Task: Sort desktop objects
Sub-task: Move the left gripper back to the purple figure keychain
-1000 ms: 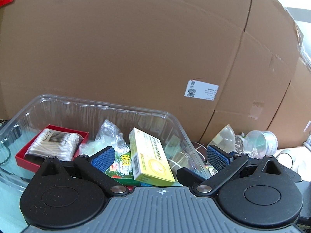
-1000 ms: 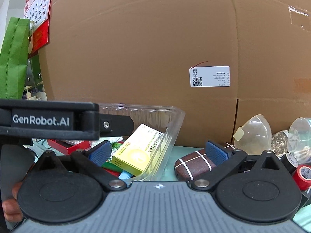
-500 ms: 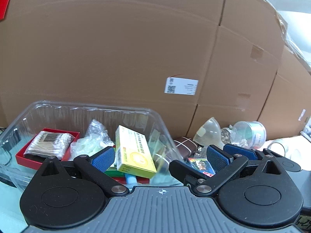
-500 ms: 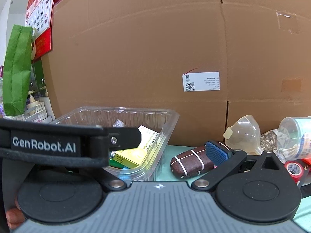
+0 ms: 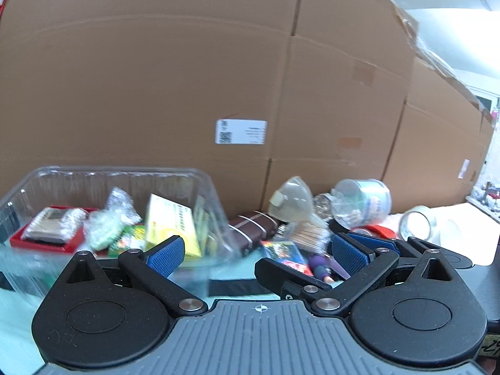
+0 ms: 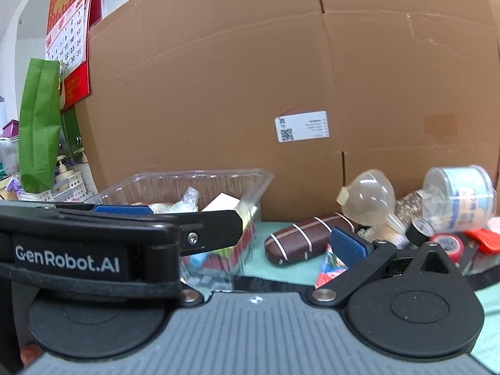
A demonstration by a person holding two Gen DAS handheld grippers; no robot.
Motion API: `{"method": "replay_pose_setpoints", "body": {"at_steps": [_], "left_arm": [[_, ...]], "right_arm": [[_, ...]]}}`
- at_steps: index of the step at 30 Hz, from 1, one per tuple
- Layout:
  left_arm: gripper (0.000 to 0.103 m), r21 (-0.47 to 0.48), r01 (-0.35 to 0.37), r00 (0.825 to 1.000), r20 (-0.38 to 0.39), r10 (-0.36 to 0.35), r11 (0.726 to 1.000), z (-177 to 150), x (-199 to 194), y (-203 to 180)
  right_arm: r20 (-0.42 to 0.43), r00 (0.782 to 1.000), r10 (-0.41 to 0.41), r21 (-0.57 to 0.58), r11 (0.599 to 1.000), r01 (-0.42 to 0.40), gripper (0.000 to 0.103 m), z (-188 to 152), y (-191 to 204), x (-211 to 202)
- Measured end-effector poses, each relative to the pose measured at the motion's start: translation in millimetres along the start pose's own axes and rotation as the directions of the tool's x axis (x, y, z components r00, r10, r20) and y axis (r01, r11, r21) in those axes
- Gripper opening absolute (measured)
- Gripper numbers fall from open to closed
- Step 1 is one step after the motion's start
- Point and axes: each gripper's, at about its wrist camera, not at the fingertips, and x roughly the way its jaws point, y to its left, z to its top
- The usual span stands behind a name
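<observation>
My left gripper (image 5: 256,254) is open and holds nothing; it hovers between the clear plastic tray (image 5: 109,170) and the loose pile. The tray holds a yellow box (image 5: 170,228), a red box of cotton swabs (image 5: 47,234) and small bags. A brown striped glasses case (image 5: 253,228) and a colourful packet (image 5: 284,256) lie just past the fingers. My right gripper (image 6: 256,250) stands open over the mat before the glasses case (image 6: 300,240). Its left finger is hidden by the left gripper's labelled housing (image 6: 68,261).
A cardboard wall (image 6: 250,93) closes off the back. At the right sit a clear funnel (image 6: 365,197), a clear jar (image 6: 459,200), a red tape roll (image 6: 447,245) and a toothpick bundle (image 5: 312,234). A green bag (image 6: 37,125) hangs at far left.
My left gripper has swung right, away from the tray toward the pile, and now covers the left finger in the right wrist view. Both grippers stay open.
</observation>
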Motion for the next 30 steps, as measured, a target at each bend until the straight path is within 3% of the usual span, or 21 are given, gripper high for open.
{"method": "replay_pose_setpoints", "body": {"at_steps": [6, 16, 22, 30], "left_arm": [[0.103, -0.022, 0.046, 0.999, 0.002, -0.046, 0.999, -35, 1, -27], [0.103, -0.096, 0.082, 0.990, -0.104, -0.092, 0.992, -78, 40, -46], [0.098, -0.055, 0.075, 0.989, -0.126, -0.082, 0.996, -74, 63, -45], [0.082, -0.055, 0.054, 0.983, -0.173, -0.063, 0.997, -66, 102, -40]], "right_arm": [[-0.007, 1.000, -0.021, -0.034, 0.999, 0.021, 0.103, -28, -17, -26], [-0.128, 0.990, -0.062, -0.042, 0.997, 0.057, 0.102, -63, -48, -21], [-0.174, 0.982, -0.067, -0.018, 0.998, 0.065, 0.092, -68, -67, -1], [-0.224, 0.969, -0.108, -0.010, 0.994, 0.108, 0.074, -63, -92, 26]]}}
